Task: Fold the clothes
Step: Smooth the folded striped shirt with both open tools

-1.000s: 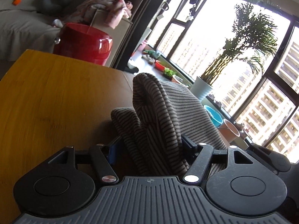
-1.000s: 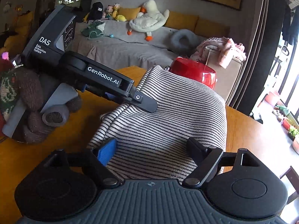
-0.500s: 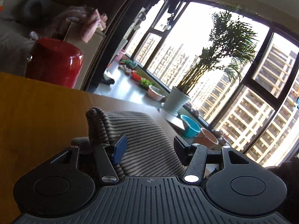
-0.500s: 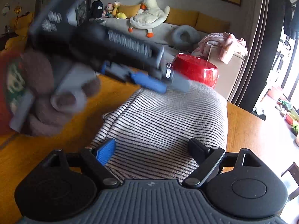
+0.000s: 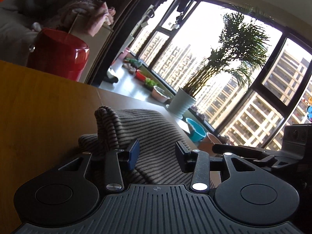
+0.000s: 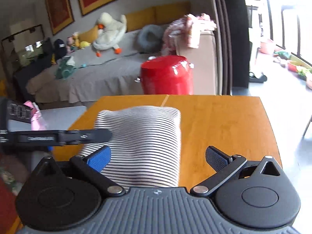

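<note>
The striped garment is lying folded on the wooden table, a ridge bunching at eleven o'clock of the left gripper. Its jaws have been closing, partly apart, cloth between, pads not pressing. The right gripper has been opening, gaping wide, gripping nothing.

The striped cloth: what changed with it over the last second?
The striped cloth has gone from a raised hump to lying low, folded on the table. The right gripper has just been opening and pulled back; the left gripper has been closing, cloth between its jaws. The cloth kept its spot.
</note>
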### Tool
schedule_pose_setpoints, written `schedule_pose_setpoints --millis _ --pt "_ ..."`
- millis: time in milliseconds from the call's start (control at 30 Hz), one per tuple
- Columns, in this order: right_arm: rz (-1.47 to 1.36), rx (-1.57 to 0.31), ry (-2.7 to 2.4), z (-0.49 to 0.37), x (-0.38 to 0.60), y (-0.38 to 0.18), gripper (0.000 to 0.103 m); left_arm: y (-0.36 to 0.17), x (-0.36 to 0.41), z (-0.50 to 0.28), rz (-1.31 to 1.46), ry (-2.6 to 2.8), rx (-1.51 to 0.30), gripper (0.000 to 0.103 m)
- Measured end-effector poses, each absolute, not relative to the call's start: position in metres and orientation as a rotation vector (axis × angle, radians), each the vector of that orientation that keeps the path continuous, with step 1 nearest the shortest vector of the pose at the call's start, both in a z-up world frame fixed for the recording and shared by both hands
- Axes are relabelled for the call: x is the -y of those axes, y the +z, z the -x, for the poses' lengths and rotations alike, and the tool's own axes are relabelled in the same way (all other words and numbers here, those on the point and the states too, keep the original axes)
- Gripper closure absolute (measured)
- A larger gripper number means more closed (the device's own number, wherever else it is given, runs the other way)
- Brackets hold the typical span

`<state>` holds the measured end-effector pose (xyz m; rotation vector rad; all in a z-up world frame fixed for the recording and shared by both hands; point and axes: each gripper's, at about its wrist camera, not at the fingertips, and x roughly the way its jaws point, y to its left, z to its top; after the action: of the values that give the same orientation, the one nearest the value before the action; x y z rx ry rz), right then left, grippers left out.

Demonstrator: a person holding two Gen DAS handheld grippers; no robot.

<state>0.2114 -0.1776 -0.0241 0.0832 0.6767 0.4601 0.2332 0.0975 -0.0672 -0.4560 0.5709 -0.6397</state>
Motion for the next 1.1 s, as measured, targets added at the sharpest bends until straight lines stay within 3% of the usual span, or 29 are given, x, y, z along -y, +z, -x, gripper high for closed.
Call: schedule_pose_setpoints --millis 400,700,933,1100 --pt "-0.227 -0.844 0.447 -0.231 0.183 -0.065 0.0 -0.069 -0.098 -0.231 0.451 -0.637 -0.572 0.058" --pt "-0.152 -0.835 0.487 -0.206 0.179 -0.065 0.0 -0.064 -0.102 -0.21 0.461 -0.61 -0.569 0.057" --pt "-0.172 -0.798 0.476 -0.203 0.179 -0.067 0.0 -0.051 -0.11 -0.184 0.422 -0.562 -0.515 0.036" --pt "-0.208 -0.775 0.487 -0.203 0.182 -0.069 0.0 -0.067 -0.112 -0.188 0.402 -0.526 -0.599 0.041"
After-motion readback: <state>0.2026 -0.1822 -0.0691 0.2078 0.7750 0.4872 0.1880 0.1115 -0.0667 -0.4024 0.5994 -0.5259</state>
